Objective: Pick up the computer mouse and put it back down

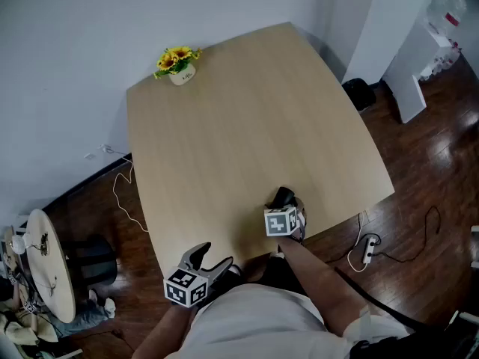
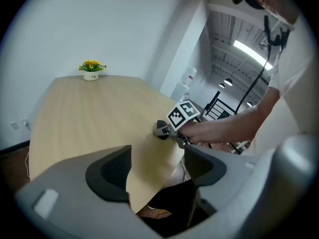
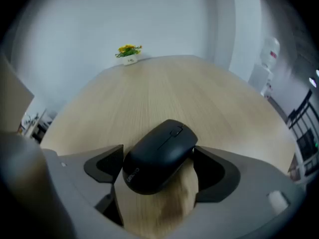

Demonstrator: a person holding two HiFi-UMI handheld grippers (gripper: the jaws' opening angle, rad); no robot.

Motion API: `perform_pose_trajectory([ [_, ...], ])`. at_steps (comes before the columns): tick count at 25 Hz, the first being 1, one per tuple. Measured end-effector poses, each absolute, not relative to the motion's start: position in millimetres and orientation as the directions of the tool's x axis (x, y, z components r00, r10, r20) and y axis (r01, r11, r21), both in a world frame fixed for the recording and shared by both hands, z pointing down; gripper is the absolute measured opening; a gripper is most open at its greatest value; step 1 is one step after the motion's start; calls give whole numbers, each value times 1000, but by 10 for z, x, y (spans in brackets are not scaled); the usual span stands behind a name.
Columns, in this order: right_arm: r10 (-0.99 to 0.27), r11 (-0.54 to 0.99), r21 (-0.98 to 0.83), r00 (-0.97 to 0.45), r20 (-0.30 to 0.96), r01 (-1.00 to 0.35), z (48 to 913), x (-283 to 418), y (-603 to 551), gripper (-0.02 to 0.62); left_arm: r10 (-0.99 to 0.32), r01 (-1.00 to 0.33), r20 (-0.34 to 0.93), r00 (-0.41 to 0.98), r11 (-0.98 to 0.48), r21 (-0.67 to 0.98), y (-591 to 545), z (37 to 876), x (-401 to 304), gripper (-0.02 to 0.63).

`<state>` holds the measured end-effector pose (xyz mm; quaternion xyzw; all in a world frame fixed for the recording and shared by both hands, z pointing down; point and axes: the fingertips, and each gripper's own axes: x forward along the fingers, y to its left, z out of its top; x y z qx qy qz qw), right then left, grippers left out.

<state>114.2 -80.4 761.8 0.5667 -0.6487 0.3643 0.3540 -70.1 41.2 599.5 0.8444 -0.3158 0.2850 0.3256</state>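
Note:
A black computer mouse (image 3: 159, 156) lies on the light wooden table (image 1: 239, 118) near its front right edge. My right gripper (image 3: 158, 164) points steeply down over it, jaws spread wide, one on each side of the mouse, which rests on the wood. The head view shows the mouse (image 1: 283, 197) just ahead of the right gripper (image 1: 289, 205) and its marker cube. From the left gripper view the mouse (image 2: 160, 131) is a small dark shape at the right gripper's tips. My left gripper (image 2: 157, 168) is open and empty over the table's near edge (image 1: 208, 260).
A small white pot of yellow flowers (image 1: 179, 64) stands at the table's far left corner. On the dark wood floor are a power strip (image 1: 367, 249) with cables at right, a black object (image 1: 361, 92), a white cabinet (image 1: 419, 58), and a round side table (image 1: 49, 264) at left.

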Motion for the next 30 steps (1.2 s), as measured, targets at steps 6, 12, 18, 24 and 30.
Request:
perform_pose_trajectory([
  [6,-480,126,-49,-104,871,-991,7654,1203,-856,325,-332,-696,677,657,-613,375,263,5973,-666,308],
  [12,-494,196,-1,-100,864,-981,7534,1291,-837,275,-363,-683,642,675,-638,357,109,5815,-831,308],
  [18,-508,222,12,-105,855,-975,7393,1337,-772,273,-368,-669,615,697,-644,372,51,5800,-1035,308],
  [24,-556,181,-70,-161,816,-981,6980,1269,-638,272,-380,-656,586,715,-654,377,16,5773,-1154,308],
  [30,-614,188,-128,-218,759,-974,6338,1189,-400,272,-420,-661,553,720,-658,360,-89,5697,-1213,310],
])
